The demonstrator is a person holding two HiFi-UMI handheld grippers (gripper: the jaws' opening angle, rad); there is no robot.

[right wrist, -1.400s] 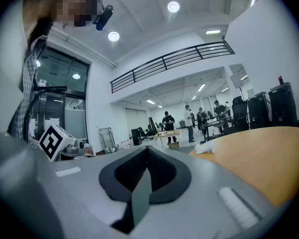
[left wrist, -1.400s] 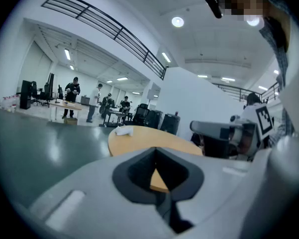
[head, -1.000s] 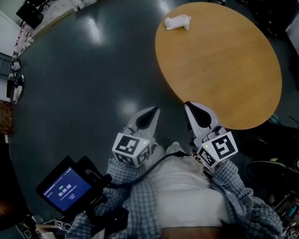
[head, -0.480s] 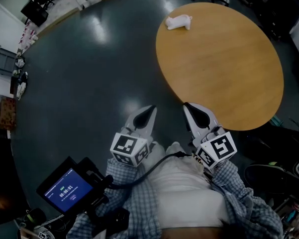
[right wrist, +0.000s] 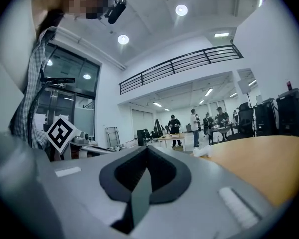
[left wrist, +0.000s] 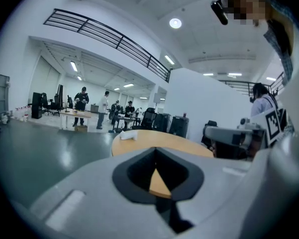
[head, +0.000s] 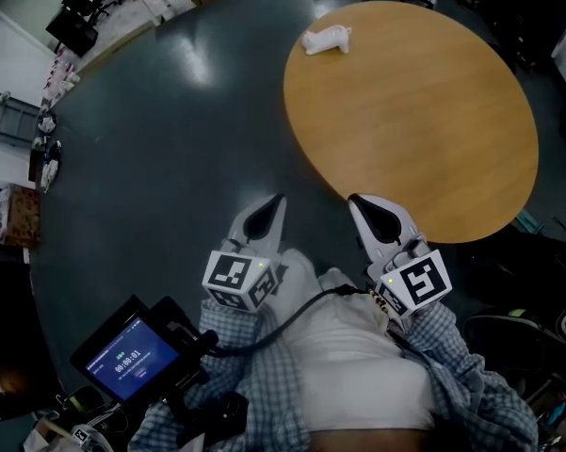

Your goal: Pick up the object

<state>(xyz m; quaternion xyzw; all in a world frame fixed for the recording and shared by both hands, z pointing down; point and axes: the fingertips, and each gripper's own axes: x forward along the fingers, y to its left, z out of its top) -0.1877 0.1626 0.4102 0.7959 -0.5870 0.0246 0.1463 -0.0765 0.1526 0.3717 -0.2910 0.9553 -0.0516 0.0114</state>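
The left gripper (head: 269, 215) and the right gripper (head: 378, 217) are side by side, near the person's body. Both have their jaws fully together, with nothing between them. The white toy (head: 325, 39) lies well ahead of both grippers, at the far edge of the round wooden table (head: 424, 130).

Head view looks steeply down; both gripper views level; all share round table (head: 414, 130).
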